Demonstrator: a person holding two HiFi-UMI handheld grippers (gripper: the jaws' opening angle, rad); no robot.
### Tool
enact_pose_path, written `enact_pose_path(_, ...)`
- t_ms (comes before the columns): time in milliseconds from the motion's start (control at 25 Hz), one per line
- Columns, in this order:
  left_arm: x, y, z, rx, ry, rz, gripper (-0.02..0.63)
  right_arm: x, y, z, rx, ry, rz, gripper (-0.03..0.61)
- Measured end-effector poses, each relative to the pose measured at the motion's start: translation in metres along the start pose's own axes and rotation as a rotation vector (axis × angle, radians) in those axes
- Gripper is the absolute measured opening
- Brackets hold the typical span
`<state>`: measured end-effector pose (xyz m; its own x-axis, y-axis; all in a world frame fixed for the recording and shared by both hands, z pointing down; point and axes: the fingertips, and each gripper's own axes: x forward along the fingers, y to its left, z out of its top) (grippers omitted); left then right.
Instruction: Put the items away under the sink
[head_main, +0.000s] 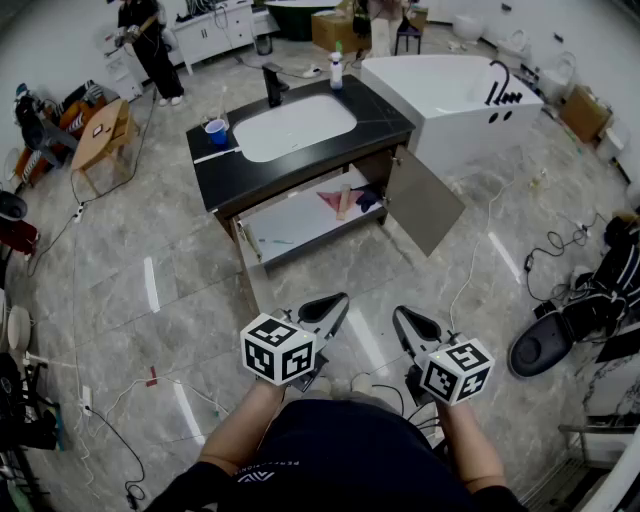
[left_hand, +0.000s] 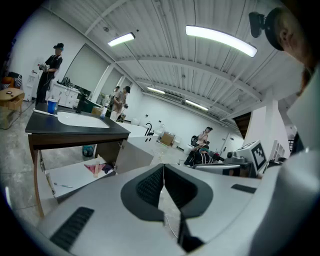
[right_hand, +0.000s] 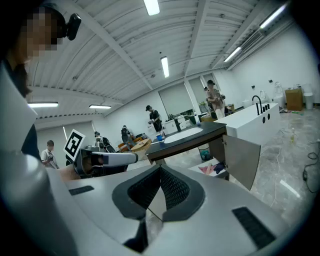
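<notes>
While the sink cabinet (head_main: 230, 185) stands open ahead, I have my left gripper (head_main: 333, 303) and right gripper (head_main: 407, 318) clenched on nothing, well apart from the items (head_main: 345, 200) lying on its low shelf.

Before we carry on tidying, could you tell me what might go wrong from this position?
1. A white cable trails across the floor on the way to the vanity; feet could catch it on the approach.
2. The open cabinet door juts out on the right; an arm could bump it while reaching in.
3. The blue cup stands near the vanity's left edge and might be knocked off.
</notes>
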<state>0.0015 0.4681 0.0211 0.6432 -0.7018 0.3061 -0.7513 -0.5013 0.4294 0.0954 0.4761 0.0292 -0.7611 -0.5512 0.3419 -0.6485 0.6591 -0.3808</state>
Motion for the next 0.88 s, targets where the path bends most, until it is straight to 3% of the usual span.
enact_pose_path(880,0.014,0.016,-0.005,-0.027,-0.025,0.040,0.009,0.024,-0.013,-0.005,-0.003,0.042,0.043,0.035)
